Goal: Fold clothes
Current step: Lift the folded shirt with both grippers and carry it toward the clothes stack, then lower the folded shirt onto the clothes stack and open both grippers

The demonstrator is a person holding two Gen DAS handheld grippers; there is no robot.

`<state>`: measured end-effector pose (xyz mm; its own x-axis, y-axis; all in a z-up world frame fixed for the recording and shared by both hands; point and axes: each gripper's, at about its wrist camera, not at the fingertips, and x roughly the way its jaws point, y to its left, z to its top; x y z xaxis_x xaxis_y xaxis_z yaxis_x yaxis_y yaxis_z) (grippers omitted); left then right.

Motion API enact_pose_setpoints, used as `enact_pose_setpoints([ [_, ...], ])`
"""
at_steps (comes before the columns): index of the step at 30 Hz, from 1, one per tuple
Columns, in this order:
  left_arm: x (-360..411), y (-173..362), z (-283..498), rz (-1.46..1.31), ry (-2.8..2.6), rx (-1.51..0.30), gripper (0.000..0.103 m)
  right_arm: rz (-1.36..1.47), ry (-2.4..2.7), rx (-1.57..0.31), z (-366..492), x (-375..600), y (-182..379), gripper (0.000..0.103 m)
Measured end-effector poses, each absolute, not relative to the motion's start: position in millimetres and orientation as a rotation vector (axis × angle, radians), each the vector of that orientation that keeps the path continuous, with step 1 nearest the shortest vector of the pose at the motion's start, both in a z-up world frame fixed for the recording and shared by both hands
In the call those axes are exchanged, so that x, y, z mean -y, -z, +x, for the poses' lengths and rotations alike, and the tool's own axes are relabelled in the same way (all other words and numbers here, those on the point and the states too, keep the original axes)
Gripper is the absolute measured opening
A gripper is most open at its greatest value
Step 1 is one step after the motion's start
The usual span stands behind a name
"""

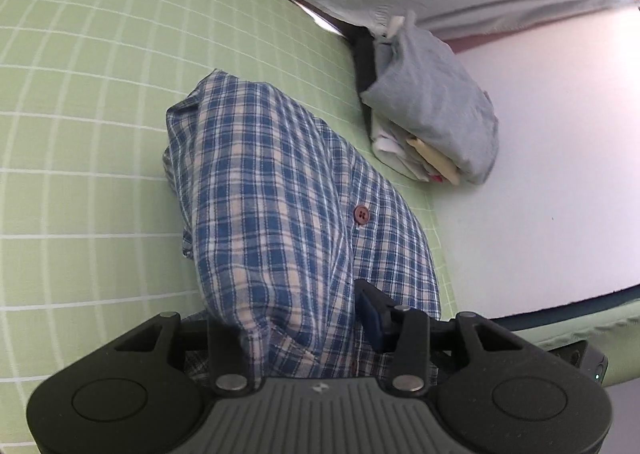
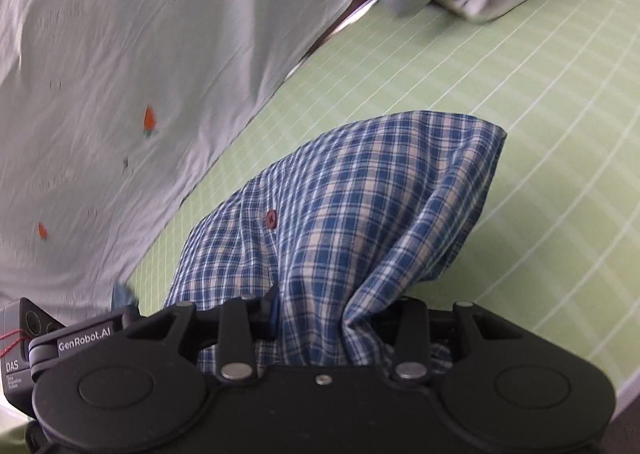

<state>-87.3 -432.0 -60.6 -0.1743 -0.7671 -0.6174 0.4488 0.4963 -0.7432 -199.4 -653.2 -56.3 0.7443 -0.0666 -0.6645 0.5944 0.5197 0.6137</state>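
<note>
Both grippers are holding the blue plaid shirt [image 1: 280,190] w/ its near edge bunched up between their fingers. The left gripper [image 1: 304,330] is standing partly closed, jaws clamped on a thick wad of the cloth; one blue-padded finger [image 1: 372,318] is showing on the right side, the other is buried under fabric. The right gripper [image 2: 320,318] is doing the same: jaws about half closed, pinching a gathered fold, fingertips hidden by cloth.

The shirt is hanging off the grippers at the near end and trailing down onto the green grid mat [image 1: 80,134] at the far end, so it's half lifted, not lying flat. A dark red button [image 1: 362,213] is showing on the placket, front side up.

Progress, as far as I can judge: a stack of folded clothes [image 1: 436,126] is sitting at the mat's edge on the white surface [image 1: 540,174], grey piece on top, lighter ones under it, so several items are prob. done already. This shirt is looking compact, likely folded a few times, but it's still in the grippers and not on the pile. Left: set it down or finish the last fold, then stack it. A pale sheet w/ small orange prints [image 2: 100,94] is draped beyond the mat; can't tell if that's laundry or just a cover.
</note>
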Motion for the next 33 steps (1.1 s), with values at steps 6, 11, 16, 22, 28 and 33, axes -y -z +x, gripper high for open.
enact_pose_setpoints([
  [6, 526.1, 30.9, -124.7, -0.329, 1.198, -1.264, 0.046, 0.917, 0.435, -0.524, -245.2, 746.0, 31.2, 0.039],
  [11, 613.4, -2.7, -149.8, -0.368, 1.267, -1.141, 0.046, 0.862, 0.408, -0.443, -265.8, 838.3, -2.0, 0.039],
  [16, 686.9, -46.8, -152.1, -0.412, 1.329, -1.029, 0.046, 0.795, 0.375, -0.34, -274.4, 920.5, -47.6, 0.039],
  [22, 770.5, -83.5, -117.4, -0.439, 1.364, -0.911, 0.046, 0.705, 0.311, -0.237, -246.4, 1007.1, -87.4, 0.039],
  [28, 833.9, -77.9, -62.2, -0.333, 1.214, -0.796, 0.061, 0.54, 0.33, -0.231, -172.5, 1072.1, -93.1, 0.052],
  [33, 865.0, -45.0, -23.8, -0.188, 0.965, -0.8, 0.07, 0.349, 0.522, -0.35, -111.1, 1107.8, -65.8, 0.069],
])
